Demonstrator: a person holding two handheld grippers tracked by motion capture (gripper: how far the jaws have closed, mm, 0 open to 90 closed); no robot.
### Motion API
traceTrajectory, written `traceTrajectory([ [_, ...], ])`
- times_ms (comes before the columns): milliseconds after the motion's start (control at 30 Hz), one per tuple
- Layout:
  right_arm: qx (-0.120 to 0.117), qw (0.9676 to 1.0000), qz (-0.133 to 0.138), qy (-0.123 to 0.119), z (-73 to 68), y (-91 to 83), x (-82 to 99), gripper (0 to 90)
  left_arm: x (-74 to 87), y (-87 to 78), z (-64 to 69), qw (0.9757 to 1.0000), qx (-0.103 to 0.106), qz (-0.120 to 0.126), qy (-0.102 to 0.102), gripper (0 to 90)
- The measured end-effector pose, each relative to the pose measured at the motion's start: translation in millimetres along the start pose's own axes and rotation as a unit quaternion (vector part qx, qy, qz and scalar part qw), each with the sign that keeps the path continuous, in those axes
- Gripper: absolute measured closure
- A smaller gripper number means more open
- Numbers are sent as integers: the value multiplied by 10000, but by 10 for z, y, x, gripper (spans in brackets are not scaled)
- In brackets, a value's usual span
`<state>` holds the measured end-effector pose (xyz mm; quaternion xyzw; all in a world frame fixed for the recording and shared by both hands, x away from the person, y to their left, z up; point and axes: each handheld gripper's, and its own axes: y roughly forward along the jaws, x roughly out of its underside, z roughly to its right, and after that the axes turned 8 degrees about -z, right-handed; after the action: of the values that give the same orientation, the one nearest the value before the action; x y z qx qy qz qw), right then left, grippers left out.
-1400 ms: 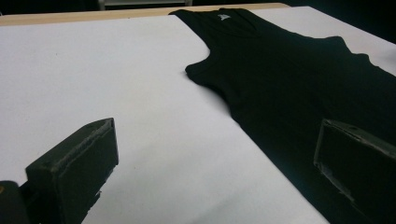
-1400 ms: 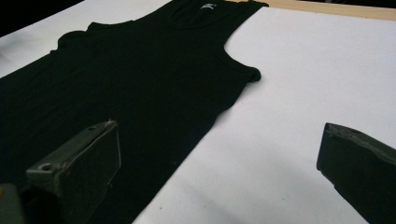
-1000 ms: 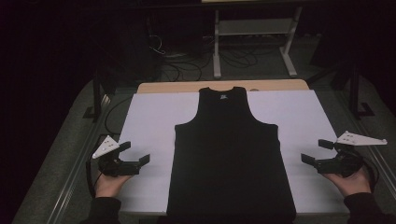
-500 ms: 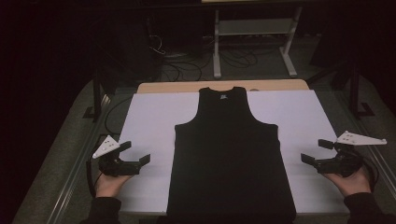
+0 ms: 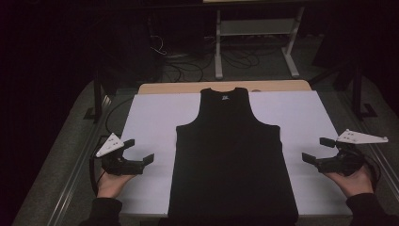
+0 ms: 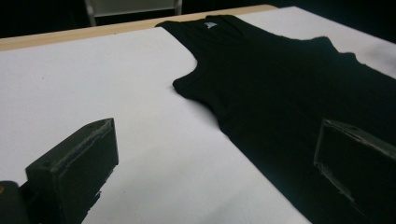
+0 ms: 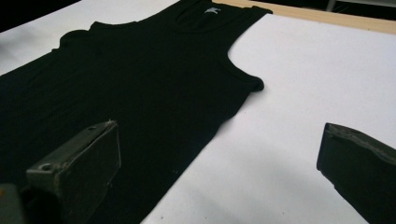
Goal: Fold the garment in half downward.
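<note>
Table (image 5: 155, 117) under smooth white sheet, near edge lost in shadow. Black tank top (image 5: 233, 155) flat at centre, hem cut off at bottom, neck label too small to read. Left gripper (image 5: 137, 151) wide open, empty, nudged slightly rightward since before. Right gripper (image 5: 317, 149) wide open, empty, unmoved, just beside cloth.

Black tank top (image 5: 233, 155) flat on white sheet (image 5: 150, 117); left tongs (image 5: 139, 150) and right tongs (image 5: 314, 149) agape, flanking it.
</note>
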<state>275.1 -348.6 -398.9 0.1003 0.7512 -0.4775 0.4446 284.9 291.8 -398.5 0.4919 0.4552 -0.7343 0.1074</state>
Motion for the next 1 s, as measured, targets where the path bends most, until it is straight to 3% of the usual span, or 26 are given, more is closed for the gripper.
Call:
traceTrajectory([
  [200,42,9999,-115,56,-14,28,-59,0,-55,29,28,10000,-12,-49,48,0],
  [1000,-41,9992,-265,-291,-28,18,-401,0,-258,53,-73,9994,-57,-321,152,0],
])
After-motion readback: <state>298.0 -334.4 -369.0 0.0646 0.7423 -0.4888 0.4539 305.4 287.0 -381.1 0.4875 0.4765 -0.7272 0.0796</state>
